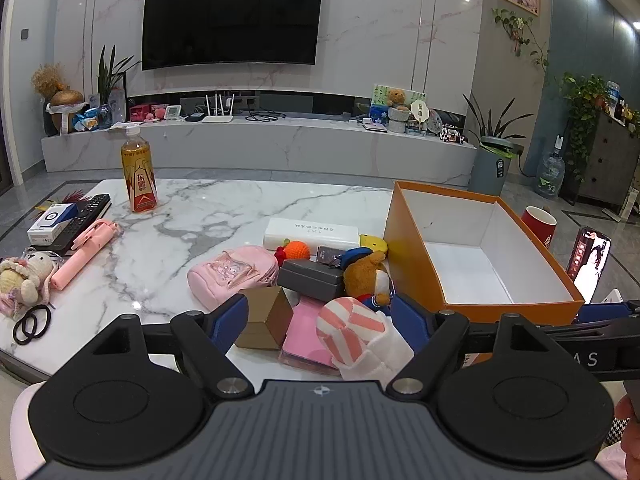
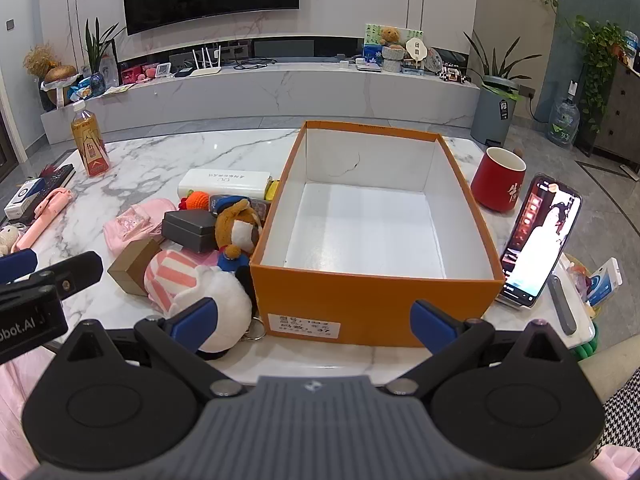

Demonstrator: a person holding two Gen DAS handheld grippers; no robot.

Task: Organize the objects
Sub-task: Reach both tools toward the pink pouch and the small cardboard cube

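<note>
The orange box (image 2: 372, 304) stands empty on the marble table (image 1: 208, 208), with the pile of toys and small boxes just to its left, the pink-striped plush (image 1: 352, 332) nearest. A good first move is probably to lift that plush alone, without dragging its neighbours. It lies between the left gripper's (image 1: 320, 320) wide-apart jaws, untouched; the right gripper (image 2: 314, 322), jaws also apart and empty, faces the box's near wall.

Open orange box (image 2: 360, 304), white inside, upright on the table (image 2: 168, 152)
Toys (image 1: 360, 276), small boxes (image 1: 312, 280) and pink pouch (image 1: 232, 270) heaped just left of it; box holds nothing
</note>
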